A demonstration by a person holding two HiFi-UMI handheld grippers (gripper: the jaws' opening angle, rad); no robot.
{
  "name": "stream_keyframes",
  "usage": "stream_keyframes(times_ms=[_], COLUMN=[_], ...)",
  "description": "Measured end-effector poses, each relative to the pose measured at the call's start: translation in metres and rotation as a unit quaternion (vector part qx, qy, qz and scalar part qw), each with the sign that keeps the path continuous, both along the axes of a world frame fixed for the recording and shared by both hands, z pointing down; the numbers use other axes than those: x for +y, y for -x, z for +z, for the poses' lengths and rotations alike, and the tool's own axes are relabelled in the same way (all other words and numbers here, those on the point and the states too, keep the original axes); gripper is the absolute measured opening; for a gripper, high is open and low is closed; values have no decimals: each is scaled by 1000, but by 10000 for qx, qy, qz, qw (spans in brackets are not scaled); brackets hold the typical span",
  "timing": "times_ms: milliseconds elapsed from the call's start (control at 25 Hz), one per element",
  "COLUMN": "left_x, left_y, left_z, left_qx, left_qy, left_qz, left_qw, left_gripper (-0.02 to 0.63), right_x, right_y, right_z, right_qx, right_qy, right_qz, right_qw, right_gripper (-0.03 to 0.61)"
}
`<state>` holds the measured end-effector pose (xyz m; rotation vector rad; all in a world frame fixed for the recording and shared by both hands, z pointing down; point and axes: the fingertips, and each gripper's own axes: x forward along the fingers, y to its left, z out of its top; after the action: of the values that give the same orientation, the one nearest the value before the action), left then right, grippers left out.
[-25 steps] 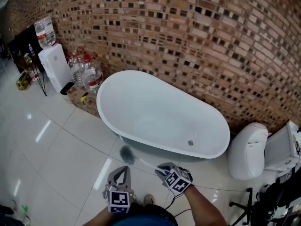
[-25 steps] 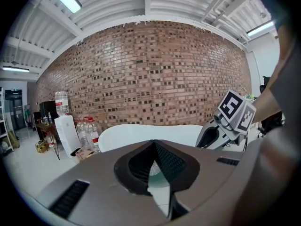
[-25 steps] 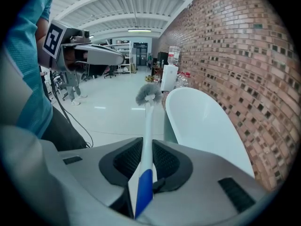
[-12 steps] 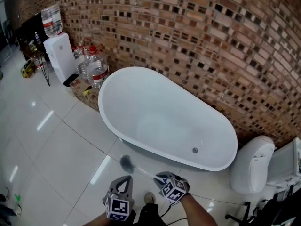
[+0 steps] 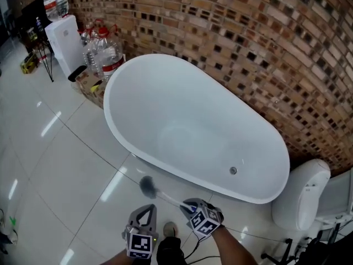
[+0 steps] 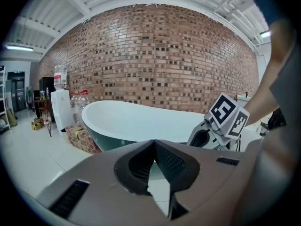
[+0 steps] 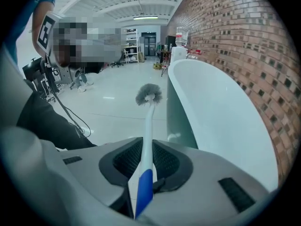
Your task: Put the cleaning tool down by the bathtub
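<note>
The cleaning tool is a brush with a white shaft, a blue grip and a grey bristle head. My right gripper is shut on its shaft. The brush points forward and left, with its head over the floor just in front of the white bathtub. In the right gripper view the brush runs out from between the pads, and the bathtub is on the right. My left gripper hangs beside it on the left, shut and empty, and points at the bathtub.
A brick wall runs behind the tub. At its far left end stand a cardboard box, large water bottles and a white water dispenser. A white toilet is at its right end. Glossy white floor tiles spread to the left.
The head view has moved closer to the bathtub and looks down on it more steeply. Both grippers and the held brush stay in about the same place at the bottom of the view.
</note>
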<state>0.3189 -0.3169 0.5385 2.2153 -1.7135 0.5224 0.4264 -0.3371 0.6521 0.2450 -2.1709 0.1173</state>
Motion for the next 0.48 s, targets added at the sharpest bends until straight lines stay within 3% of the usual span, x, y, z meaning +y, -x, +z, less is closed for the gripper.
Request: stream_keyframes(times_ms=[480], left_x=[-1], left_y=[6], left_z=[181], left_qx=[177], left_qy=[453], left_qz=[-224], left_qw=[9986], left_gripper=[5], right_x=[-24], right_y=[9], right_z=[196], right_qx=[288], right_qy=[223], right_qz=[-146], right_qw=[9992], right_gripper=[84])
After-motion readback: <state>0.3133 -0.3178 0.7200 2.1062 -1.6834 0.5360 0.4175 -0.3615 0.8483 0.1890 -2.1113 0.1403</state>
